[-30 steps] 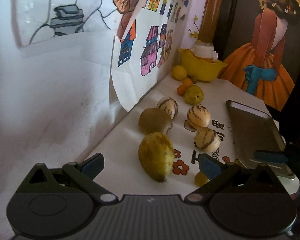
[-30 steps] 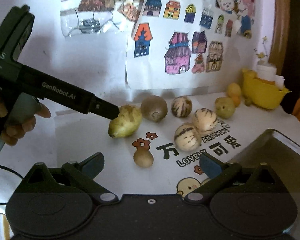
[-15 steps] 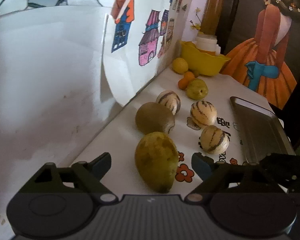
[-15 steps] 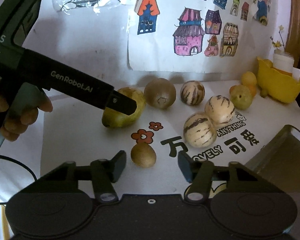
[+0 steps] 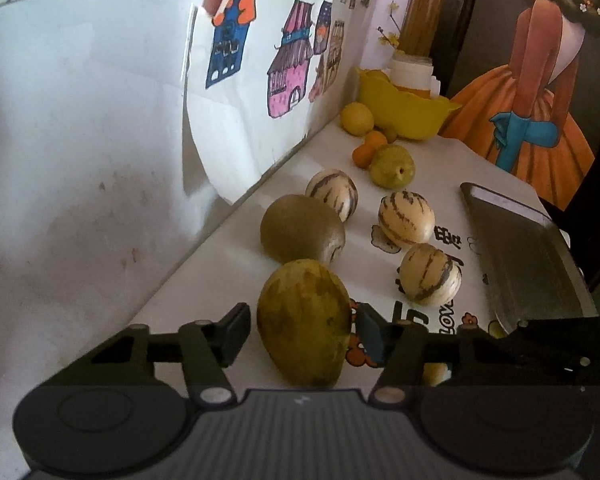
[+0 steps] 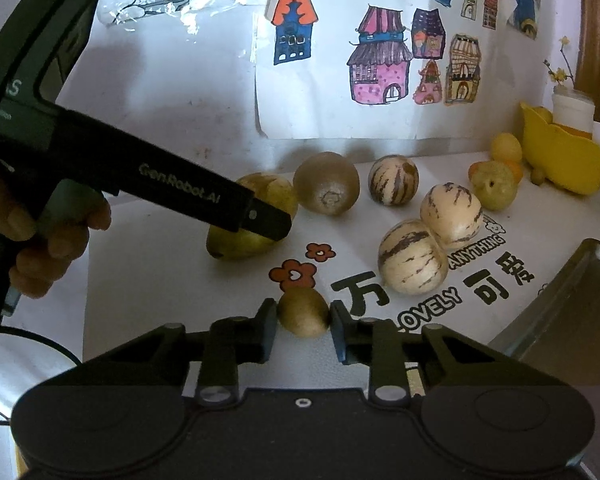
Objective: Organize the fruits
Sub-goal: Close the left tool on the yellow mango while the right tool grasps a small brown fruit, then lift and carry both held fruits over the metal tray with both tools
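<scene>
Now we see the big yellow-green fruit on the tabletop, right btwn the left gripper pads. Its jaws have just been closing; one pad touches, the other sits just beside. Our right gripper, also just closing, squeezes the small brown fruit.

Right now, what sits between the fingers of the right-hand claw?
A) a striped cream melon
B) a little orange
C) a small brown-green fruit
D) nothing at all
C: in the right wrist view the right claw has its jaws, which have just been closing, set against both sides of the small brown-green fruit, while the striped melons lie apart on the mat.
</scene>
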Demonstrator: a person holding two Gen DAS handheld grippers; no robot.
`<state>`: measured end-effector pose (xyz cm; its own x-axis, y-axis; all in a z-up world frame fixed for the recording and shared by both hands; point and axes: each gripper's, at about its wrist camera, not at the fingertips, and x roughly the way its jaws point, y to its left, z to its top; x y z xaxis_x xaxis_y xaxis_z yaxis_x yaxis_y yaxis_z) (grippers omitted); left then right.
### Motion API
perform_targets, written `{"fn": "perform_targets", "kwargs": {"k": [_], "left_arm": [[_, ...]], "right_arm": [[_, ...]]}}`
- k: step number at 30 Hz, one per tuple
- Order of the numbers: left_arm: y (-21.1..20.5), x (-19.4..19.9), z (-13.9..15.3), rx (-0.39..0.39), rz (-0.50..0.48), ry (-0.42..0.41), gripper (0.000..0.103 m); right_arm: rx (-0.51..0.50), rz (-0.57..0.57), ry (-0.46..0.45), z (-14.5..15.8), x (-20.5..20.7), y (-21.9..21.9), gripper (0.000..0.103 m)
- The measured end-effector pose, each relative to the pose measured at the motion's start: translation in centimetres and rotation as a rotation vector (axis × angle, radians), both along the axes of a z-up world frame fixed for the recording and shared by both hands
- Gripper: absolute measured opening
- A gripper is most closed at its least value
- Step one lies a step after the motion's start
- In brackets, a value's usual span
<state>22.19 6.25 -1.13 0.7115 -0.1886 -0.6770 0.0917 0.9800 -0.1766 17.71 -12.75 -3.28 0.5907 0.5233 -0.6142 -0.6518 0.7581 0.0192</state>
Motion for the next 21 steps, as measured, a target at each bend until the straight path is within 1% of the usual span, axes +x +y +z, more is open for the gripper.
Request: {"fn": "perform_targets", "kwargs": {"k": [6, 9, 14, 17, 19, 21], "left_arm": [[-0.2, -0.2, -0.1, 0.002, 0.010, 0.002, 0.056], [-0.4, -0.6, 0.0, 0.001, 0.018, 0.009, 0.056], [-1.3, -2.0, 0.6, -0.032, 0.000, 0.021, 0.056], [-2.2, -3.0, 1.5, -0.092, -0.025, -0.001, 0.056], [-3.2, -3.3, 2.3, -0.107, -0.040, -0.019, 0.056], [-4.4, -3.3, 3.2, -0.105, -0.062, -0.044, 0.056]], "right_arm": [[0.018, -0.016, 0.008, 0.0, -0.2, -0.5, 0.030], [0.044, -0.035, 0.020, 0.2, -0.7, -1.2, 0.030], [0.099, -0.090, 0.025, 1.4, -2.2, -3.7, 0.030], [0.118, -0.130, 0.002, 2.3, -3.4, -5.6, 0.030], [0.124, -0.162, -0.013, 2.7, -4.0, -6.9, 0.030], [0.133, -0.194, -0.028, 3.3, -4.3, -8.3, 0.030]]}}
